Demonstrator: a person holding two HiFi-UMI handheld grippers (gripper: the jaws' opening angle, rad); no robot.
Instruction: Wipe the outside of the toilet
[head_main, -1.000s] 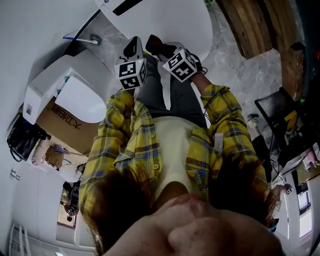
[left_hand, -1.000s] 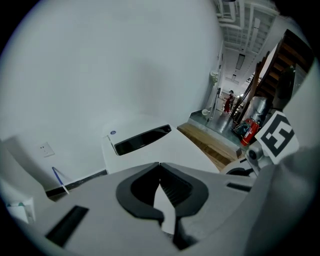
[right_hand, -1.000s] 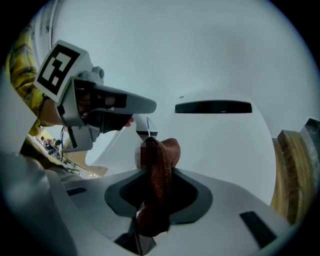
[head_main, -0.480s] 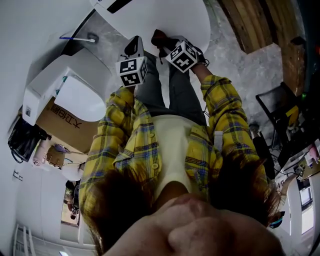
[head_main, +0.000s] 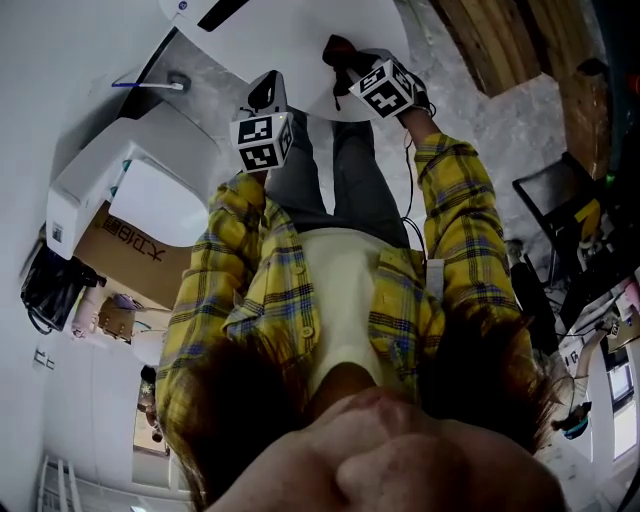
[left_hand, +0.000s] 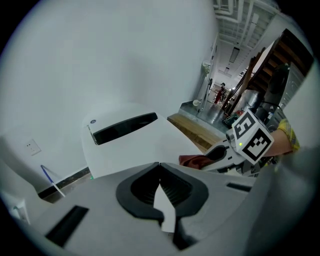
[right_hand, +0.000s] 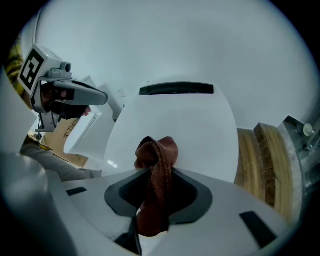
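Observation:
The toilet (head_main: 300, 35) stands in front of me, its white lid (right_hand: 175, 125) closed and a dark strip at its back. My right gripper (right_hand: 155, 172) is shut on a reddish-brown cloth (right_hand: 156, 160), whose bunched end sticks out over the near part of the lid. In the head view this gripper (head_main: 345, 60) reaches over the lid's front edge. Whether the cloth touches the lid I cannot tell. My left gripper (left_hand: 159, 165) is shut with nothing between its jaws. It hangs to the left of the right gripper (left_hand: 252, 137), short of the lid (left_hand: 145, 145).
A second white fixture (head_main: 150, 190) and a cardboard box (head_main: 120, 245) sit at the left. A brush with a blue handle (head_main: 150, 85) stands by the wall. Wooden steps (head_main: 490, 40) rise to the right of the toilet. The person's legs (head_main: 340, 180) are below the grippers.
The right gripper has moved forward and right with the cloth, further over the toilet lid. The left gripper has hardly moved.

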